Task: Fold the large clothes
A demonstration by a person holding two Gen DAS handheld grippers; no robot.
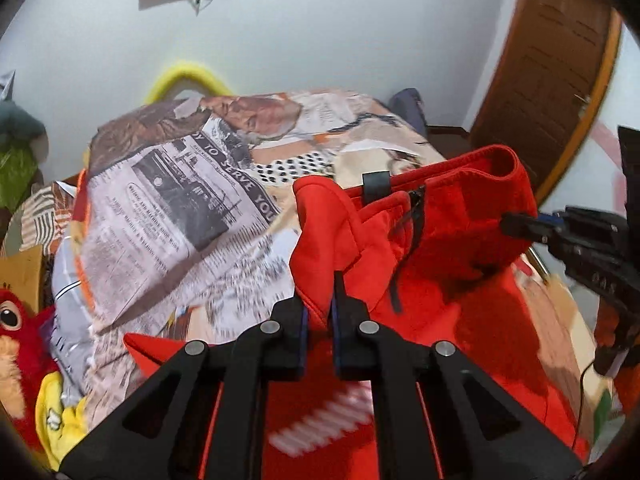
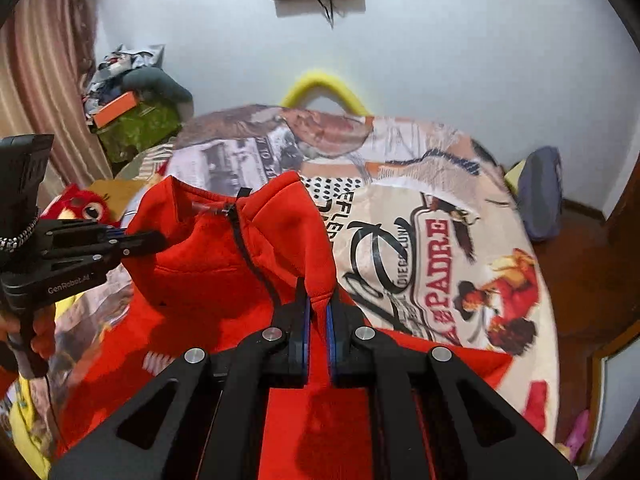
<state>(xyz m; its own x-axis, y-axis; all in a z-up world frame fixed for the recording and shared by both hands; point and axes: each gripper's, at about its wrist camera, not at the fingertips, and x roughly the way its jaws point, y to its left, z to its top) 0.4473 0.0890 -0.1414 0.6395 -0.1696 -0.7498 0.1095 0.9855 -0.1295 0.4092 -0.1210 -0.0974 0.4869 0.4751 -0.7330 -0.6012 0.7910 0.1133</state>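
Red fleece jacket [image 2: 208, 264] with dark zipper, collar end lifted, lower part spread on the printed bedspread [image 2: 420, 240].

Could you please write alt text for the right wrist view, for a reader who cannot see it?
The right gripper is shut on a raised edge of a red zip-up jacket, while the left gripper pinches it from the left. The jacket lies on a bed cover printed with newspaper and poster images, with a white wall behind.
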